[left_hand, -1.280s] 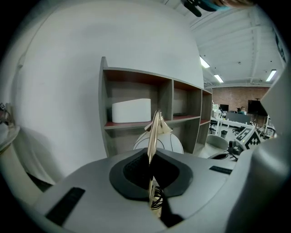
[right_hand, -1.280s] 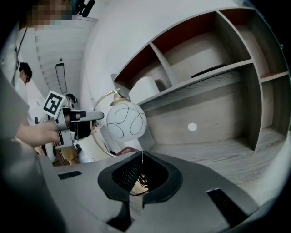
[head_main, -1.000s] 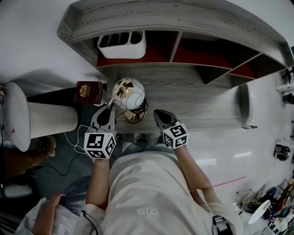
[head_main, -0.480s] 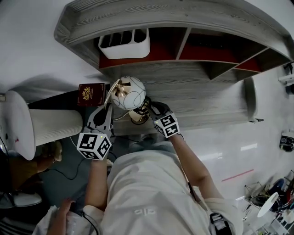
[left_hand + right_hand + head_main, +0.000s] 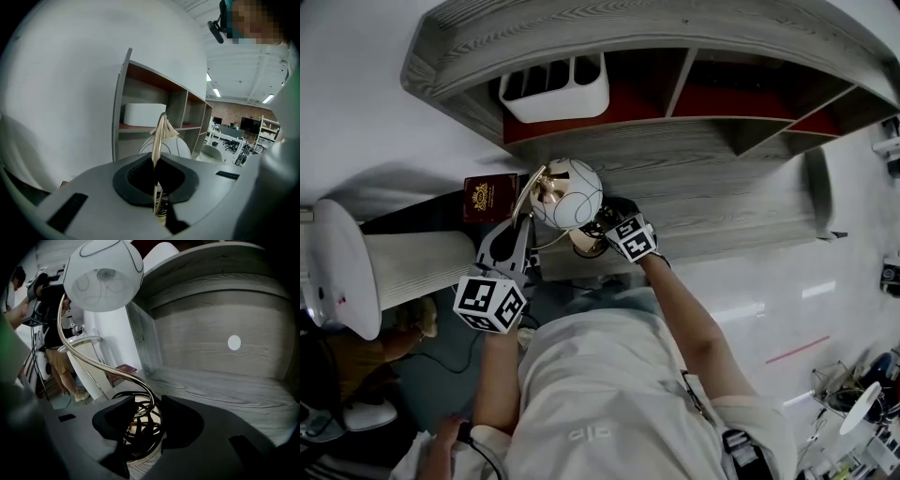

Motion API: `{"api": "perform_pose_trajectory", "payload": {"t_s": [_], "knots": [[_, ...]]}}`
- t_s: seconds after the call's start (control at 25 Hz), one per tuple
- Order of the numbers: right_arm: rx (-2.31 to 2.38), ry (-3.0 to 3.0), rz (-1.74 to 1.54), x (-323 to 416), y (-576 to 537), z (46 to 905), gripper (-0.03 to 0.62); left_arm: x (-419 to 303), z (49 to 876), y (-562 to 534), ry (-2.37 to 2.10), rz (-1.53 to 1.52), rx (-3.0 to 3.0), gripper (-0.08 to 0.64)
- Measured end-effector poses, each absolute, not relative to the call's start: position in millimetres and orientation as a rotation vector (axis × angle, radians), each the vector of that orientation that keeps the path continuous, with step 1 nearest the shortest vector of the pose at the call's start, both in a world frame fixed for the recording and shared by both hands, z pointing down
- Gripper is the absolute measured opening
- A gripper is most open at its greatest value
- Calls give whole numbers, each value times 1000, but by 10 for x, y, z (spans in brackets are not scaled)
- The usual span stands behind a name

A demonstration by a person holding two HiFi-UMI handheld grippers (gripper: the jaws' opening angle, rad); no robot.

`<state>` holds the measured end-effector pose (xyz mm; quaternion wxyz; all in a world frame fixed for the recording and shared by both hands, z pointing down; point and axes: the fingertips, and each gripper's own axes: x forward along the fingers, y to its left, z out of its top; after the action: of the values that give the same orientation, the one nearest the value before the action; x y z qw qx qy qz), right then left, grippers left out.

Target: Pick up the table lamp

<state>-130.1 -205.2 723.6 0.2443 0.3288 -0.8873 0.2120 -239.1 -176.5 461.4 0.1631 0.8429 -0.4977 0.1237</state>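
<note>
The table lamp has a white globe shade (image 5: 568, 192), a curved gold stem (image 5: 525, 202) and a round gold base (image 5: 585, 241) wound with black cord; it stands on the grey wooden desk (image 5: 722, 202). My left gripper (image 5: 519, 242) is shut on the stem (image 5: 159, 140), with the globe (image 5: 176, 146) just beyond it. My right gripper (image 5: 607, 227) has come down over the base. Its jaws have just been opening and now stand open, with the base and cord (image 5: 139, 425) between them. The globe (image 5: 103, 268) hangs above in the right gripper view.
A red book (image 5: 486, 197) lies left of the lamp. A white divided bin (image 5: 555, 89) sits in the shelf unit's left cubby behind it. A large white ribbed cylinder (image 5: 412, 270) lies at the left. Another person (image 5: 56, 341) stands on that side.
My right gripper has moved left and down from the desk's front edge to the lamp base, and its jaws have opened. My left gripper stays clamped on the stem.
</note>
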Motion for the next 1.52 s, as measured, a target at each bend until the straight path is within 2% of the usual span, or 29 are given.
{"api": "perform_pose_trajectory", "payload": {"t_s": [0.28, 0.52, 1.0, 1.52], "knots": [[969, -2392, 626, -1377, -2219, 7426, 182, -2455, 4624, -1784, -1393, 332, 2407, 14], [1021, -2359, 655, -1491, -2391, 7380, 98, -2548, 4635, -1805, -1392, 310, 2387, 14], [964, -2289, 630, -1554, -2425, 7316, 66, -2776, 4653, -1816, -1429, 266, 2313, 14], [956, -2143, 477, -880, -2412, 6929, 57, -2614, 4566, -1818, -1368, 64, 2286, 14]]}}
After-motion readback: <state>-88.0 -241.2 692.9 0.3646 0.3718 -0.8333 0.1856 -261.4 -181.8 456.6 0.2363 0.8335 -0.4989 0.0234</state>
